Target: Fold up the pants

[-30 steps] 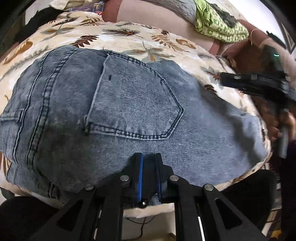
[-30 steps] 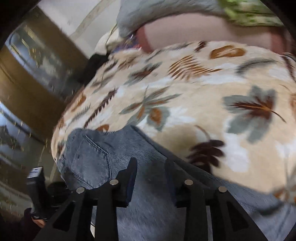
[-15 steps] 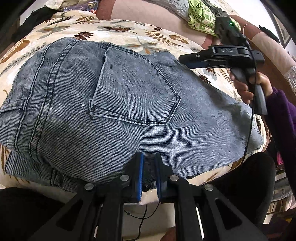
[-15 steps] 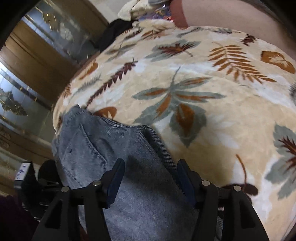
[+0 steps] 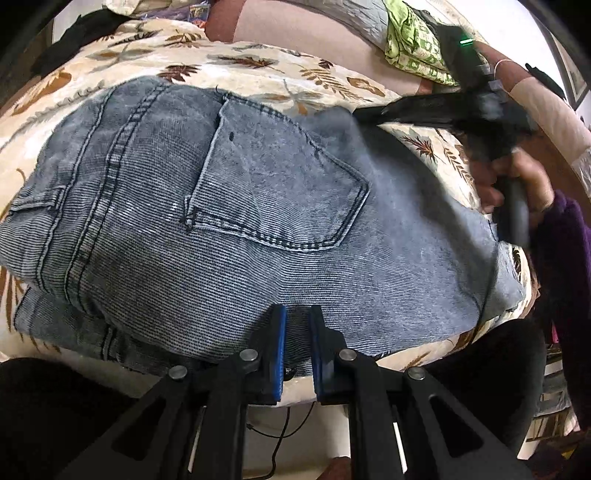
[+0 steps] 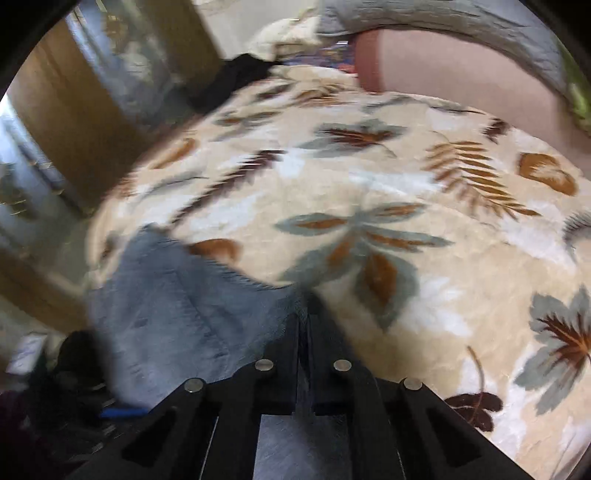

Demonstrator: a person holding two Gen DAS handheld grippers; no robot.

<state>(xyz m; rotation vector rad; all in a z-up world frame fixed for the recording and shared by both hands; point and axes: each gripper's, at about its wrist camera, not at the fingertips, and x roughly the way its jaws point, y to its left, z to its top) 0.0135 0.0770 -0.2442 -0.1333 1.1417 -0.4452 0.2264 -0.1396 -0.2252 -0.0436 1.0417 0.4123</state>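
Folded blue jeans (image 5: 258, 206) lie on a leaf-print blanket (image 5: 177, 59), back pocket up. My left gripper (image 5: 295, 317) sits at the jeans' near edge with blue-padded fingers close together around a fold of denim. My right gripper (image 6: 303, 317) is shut on the far edge of the jeans (image 6: 177, 317); that view is blurred. The right gripper also shows in the left wrist view (image 5: 454, 110), held by a hand at the jeans' far right edge.
The leaf-print blanket (image 6: 388, 206) covers the bed. A pink bolster (image 5: 314, 26) and green cloth (image 5: 413, 40) lie at the back. A wooden wardrobe (image 6: 74, 103) stands to the left. The bed's near edge drops to the floor (image 5: 295, 424).
My right gripper has closed from wide open onto the jeans' far edge and is moving. My left gripper has slid slightly further in over the near edge.
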